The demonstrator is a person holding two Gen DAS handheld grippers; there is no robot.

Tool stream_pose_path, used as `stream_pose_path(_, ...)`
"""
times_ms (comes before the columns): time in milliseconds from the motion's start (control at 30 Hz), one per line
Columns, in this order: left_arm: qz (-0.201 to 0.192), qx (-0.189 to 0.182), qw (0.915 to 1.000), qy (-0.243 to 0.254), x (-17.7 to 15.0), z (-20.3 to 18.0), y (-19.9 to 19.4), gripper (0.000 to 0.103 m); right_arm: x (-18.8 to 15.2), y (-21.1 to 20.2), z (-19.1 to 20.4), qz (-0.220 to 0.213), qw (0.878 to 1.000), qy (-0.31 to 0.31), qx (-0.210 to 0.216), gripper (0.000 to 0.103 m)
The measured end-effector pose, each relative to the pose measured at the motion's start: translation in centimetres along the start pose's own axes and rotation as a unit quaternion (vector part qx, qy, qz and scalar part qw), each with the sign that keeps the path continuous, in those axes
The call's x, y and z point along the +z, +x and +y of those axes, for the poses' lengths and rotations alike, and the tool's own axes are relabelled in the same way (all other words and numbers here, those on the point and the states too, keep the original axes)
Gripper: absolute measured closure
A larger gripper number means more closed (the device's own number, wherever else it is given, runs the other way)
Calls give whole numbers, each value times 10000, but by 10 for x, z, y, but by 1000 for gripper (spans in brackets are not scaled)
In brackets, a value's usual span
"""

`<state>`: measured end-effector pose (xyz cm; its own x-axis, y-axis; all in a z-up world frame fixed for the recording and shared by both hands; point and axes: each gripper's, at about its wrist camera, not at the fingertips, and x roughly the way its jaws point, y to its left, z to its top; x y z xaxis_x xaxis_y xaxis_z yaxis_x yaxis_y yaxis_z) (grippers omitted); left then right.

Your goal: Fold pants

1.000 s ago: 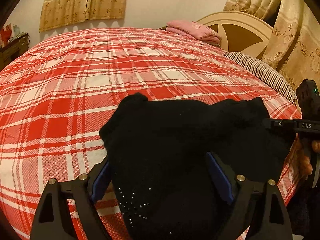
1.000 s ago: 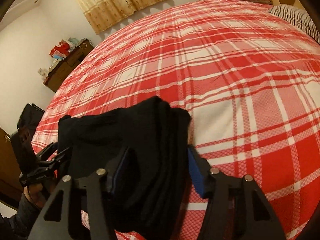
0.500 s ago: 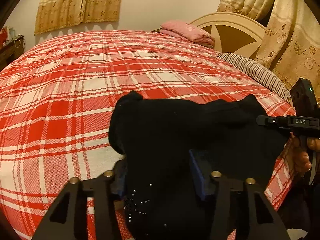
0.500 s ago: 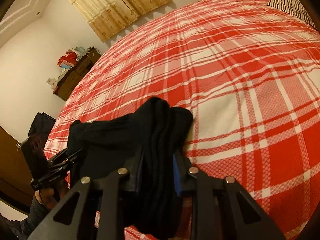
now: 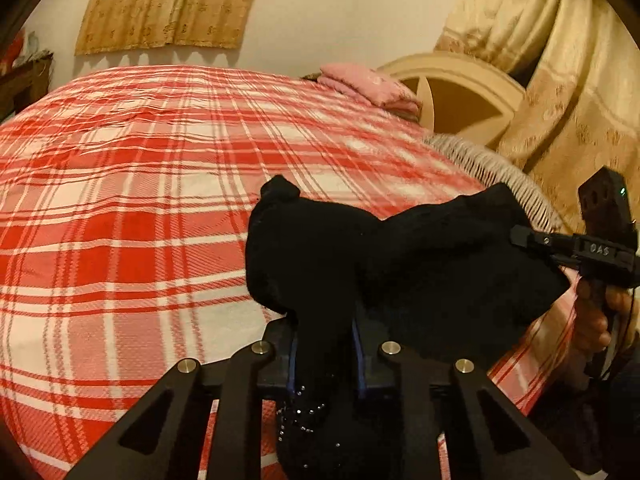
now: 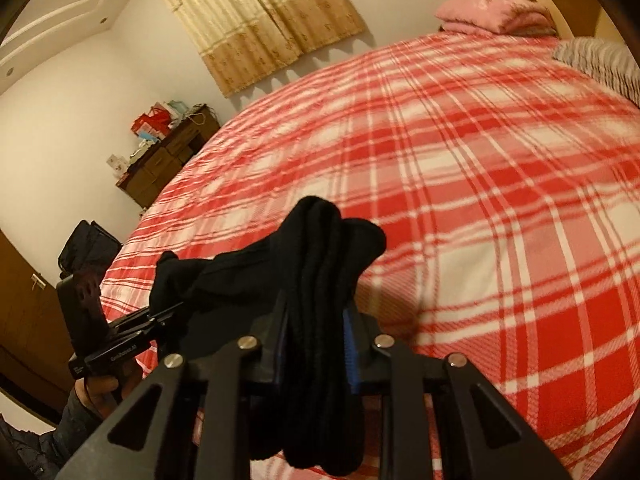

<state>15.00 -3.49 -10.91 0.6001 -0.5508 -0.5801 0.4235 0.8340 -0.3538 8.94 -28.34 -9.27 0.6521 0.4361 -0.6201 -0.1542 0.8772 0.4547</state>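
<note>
Black pants (image 5: 400,256) hang bunched above the near edge of a red plaid bed (image 5: 140,208), the left tool (image 5: 325,354) having just closed on one end, the right tool (image 6: 314,354) clamping the other.

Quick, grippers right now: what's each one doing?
Left gripper: jaws just closed on the black pants, gripping them.
Right gripper: shut on the pants' bunched edge.

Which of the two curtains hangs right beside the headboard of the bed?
The long curtain at the right of the left wrist view, falling beside the headboard. The short curtain hangs on the far wall, away from it.
</note>
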Motion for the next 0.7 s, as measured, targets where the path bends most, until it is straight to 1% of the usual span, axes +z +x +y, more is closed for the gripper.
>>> stream_pose_path(67, -125, 10, 9999, -75, 4, 8, -11, 82, 8, 3, 9, -19, 9999, -89, 44, 77)
stream_pose_path(167, -320, 151, 9993, -136, 11, 23, -31, 82, 24, 18, 23, 35, 9996, -216, 183, 77)
stream_pose_path(267, -528, 468, 9973, -226, 19, 47, -54, 82, 42, 43, 42, 112, 9986, -376, 361, 77)
stream_pose_path(367, -654, 781, 9942, -352, 25, 74, -73, 82, 65, 80, 71, 208, 9961, -525, 679, 78)
stream_pose_path(533, -815, 1448, 9845, -566, 28, 126, -105, 82, 88, 141, 125, 352, 9898, -769, 1150, 78)
stream_pose_path(600, -874, 1718, 9793, -622, 27, 146, -115, 82, 94, 173, 149, 450, 9860, -885, 1338, 78)
stream_pose_path(700, -840, 1999, 9735, -726, 26, 172, -119, 82, 97, 214, 174, 612, 9819, -900, 1548, 78)
